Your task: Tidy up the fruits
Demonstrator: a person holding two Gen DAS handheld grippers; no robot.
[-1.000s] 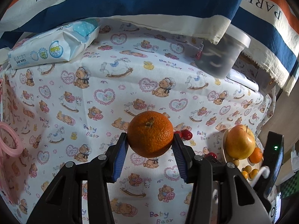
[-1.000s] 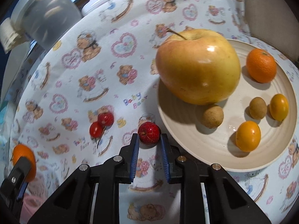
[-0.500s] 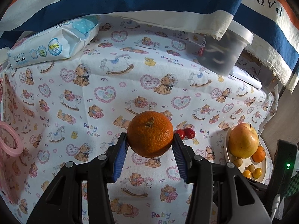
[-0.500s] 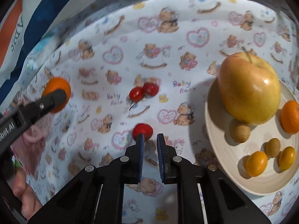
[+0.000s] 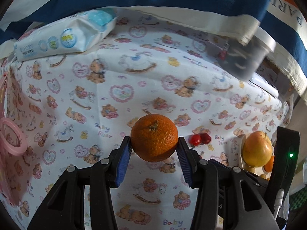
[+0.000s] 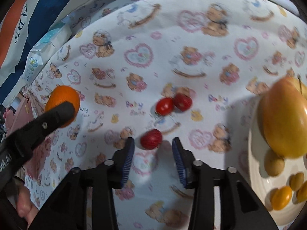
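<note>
printed bear-and-heart cloth [image 6: 145, 55] covers the work surface; a striped blue-and-white fabric [image 5: 153, 2] hangs along the far edge, toward 12 o'clock. the left gripper [image 5: 154, 149] is clamped on an orange [image 5: 154, 140], held clear of the cloth, unchanged over the past second. the right gripper [image 6: 153, 153] has just been opening: its jaws, pressed together half a second ago, now stand apart, and a small red fruit [image 6: 151, 139] lies between the tips, on the cloth, touched by neither pad. two more red fruits [image 6: 173, 104] rest together beyond it, toward 12 o'clock. the plate [image 6: 255, 172], at 3 o'clock in the right wrist view, bears an apple [image 6: 284, 118] and small yellow and brown fruits. it is judged that the earlier grasp missed and a fresh attempt on the red fruit is being set up; the fruit may roll.
</note>
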